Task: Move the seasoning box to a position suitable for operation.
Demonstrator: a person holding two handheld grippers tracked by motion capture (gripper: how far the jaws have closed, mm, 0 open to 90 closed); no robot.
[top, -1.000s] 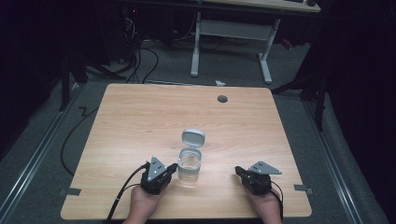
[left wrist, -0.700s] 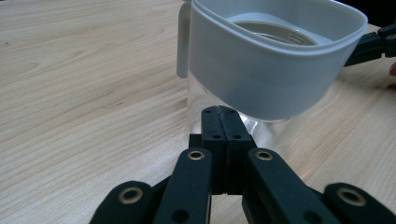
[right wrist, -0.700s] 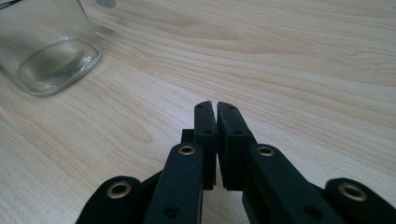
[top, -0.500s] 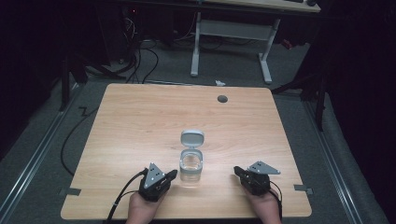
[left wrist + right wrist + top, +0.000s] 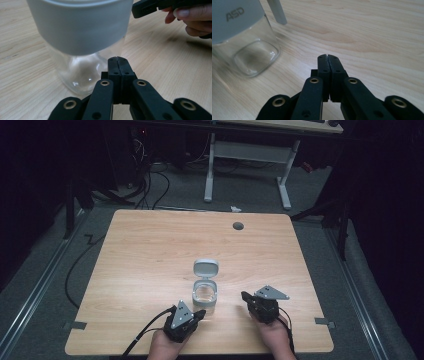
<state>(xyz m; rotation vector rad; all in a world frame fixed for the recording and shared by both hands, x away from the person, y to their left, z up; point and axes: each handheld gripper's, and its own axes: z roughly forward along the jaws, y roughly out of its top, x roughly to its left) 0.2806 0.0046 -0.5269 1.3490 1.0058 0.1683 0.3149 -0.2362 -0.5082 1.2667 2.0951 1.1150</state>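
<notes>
We see a clear glass jar (image 5: 205, 296) with a grey collar and its flip lid (image 5: 205, 268) open, standing on the wooden table (image 5: 150, 250) near the middle of the near edge. Our left gripper (image 5: 199, 314) sits just beside it, jaws pressed together on nothing. Our right gripper (image 5: 246, 297), nearer the near right corner, is likewise closed and empty.

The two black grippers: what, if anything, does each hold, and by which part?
Nothing. The left gripper and right gripper are shut empty beside the clear glass jar.

left gripper (image 5: 199, 315): jaws closed, empty | right gripper (image 5: 245, 296): jaws closed, empty
</notes>
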